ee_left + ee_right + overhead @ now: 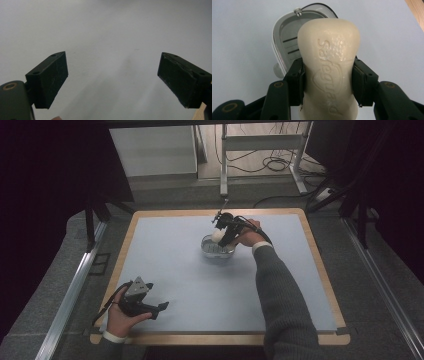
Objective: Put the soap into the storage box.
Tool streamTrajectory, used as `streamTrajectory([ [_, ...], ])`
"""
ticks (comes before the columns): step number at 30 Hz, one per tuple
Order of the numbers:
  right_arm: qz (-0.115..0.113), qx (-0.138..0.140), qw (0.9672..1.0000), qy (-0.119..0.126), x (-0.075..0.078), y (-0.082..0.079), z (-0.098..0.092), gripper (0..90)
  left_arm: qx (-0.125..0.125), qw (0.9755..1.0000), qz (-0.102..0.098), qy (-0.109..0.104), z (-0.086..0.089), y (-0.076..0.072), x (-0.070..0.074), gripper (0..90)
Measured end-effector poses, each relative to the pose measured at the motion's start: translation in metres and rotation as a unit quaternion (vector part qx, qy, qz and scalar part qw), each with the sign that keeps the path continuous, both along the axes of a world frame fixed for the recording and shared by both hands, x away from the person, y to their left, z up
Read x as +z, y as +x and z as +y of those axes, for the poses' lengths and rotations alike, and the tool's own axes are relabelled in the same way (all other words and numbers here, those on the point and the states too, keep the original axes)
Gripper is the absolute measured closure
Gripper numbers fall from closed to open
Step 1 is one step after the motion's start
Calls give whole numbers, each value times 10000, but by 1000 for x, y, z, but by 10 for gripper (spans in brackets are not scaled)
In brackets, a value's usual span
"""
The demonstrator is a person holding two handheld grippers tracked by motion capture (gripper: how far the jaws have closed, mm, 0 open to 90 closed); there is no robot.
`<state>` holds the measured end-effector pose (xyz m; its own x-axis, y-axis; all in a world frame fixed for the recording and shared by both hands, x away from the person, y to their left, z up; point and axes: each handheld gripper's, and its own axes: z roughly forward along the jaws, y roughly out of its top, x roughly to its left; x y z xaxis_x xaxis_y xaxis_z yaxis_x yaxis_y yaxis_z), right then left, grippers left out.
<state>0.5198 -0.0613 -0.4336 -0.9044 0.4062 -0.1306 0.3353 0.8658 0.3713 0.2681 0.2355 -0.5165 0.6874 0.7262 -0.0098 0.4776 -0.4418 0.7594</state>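
Right gripper (328,82): jaws closed on a bar of soap (329,67), one pad pressing each long side at the bar's waist. Soap cream-coloured, with a raised brand name along its face; the far end sticks out well past the fingertips.

Soap dish (287,37): grey and clear, with a slotted floor, standing on the pale blue mat (242,37). In the right gripper view the soap hangs in front of it and hides part of its rim; whether the two touch cannot be told. In the high view the dish (217,249) sits near the middle of the mat, toward the far side, with the right gripper (223,234) and soap (218,236) directly over it.

Left gripper (112,75): jaws spread wide, nothing between them, above bare mat. In the high view it (160,309) lies low at the mat's near left corner, well apart from the dish.
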Motion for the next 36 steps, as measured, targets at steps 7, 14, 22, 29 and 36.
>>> streamTrajectory([
  [7, -202, 246, 9994, -95, -4, -1, 13, 497, -3, 10000, 1, 7, 0, 0, 0, 100],
  [14, -141, 470, 9984, -264, -15, -2, 21, 494, 44, 10000, 22, -65, 3, 0, 0, 100],
  [22, -127, 361, 9992, -126, -16, -4, 24, 448, 54, 9999, 17, -85, 4, 0, -1, 100],
  [29, -365, 71, 9991, 202, -3, -11, 16, 412, 56, 9999, 13, -91, 3, 0, -1, 100],
  [36, -434, -288, 9964, 663, 6, -29, -1, 380, 44, 10000, 33, -62, 2, 0, -1, 100],
])
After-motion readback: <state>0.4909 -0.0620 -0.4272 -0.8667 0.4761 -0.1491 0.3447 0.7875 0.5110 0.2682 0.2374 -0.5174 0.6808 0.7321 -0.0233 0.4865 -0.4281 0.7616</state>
